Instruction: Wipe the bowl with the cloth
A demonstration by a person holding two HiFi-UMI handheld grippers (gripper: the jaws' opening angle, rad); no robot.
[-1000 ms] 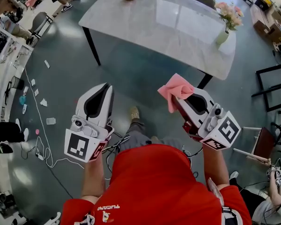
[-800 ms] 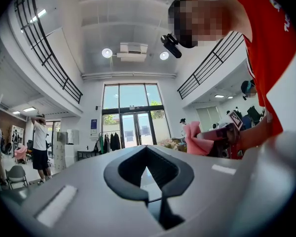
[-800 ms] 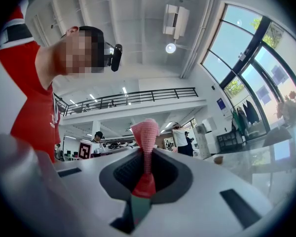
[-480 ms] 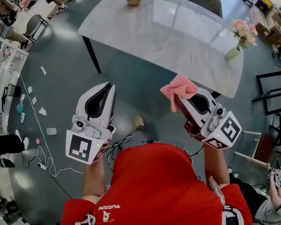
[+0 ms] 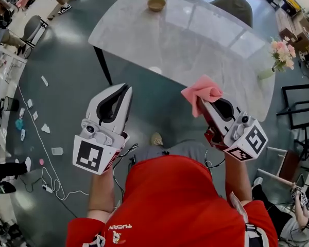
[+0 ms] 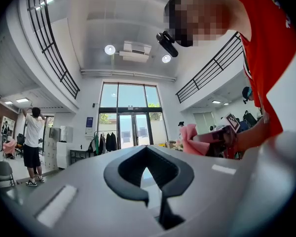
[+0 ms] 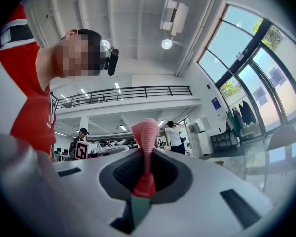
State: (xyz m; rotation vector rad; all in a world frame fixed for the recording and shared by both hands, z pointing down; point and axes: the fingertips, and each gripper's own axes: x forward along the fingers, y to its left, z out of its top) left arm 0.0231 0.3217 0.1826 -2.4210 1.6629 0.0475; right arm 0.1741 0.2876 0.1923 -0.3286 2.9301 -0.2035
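We stand short of the desk (image 5: 195, 40), our right gripper (image 5: 202, 103) clamping the pink cloth (image 5: 202, 90) in its fingers, the left gripper (image 5: 124, 89) with fingers closed and empty; the bowl (image 5: 156, 4) sits on the far corner, wiping not yet begun.

floor (image 5: 67, 102): grey, glossy | table (image 5: 195, 40): white marble, dark legs | windows (image 6: 130, 110): tall | ceiling lamps (image 6: 109, 49): lit
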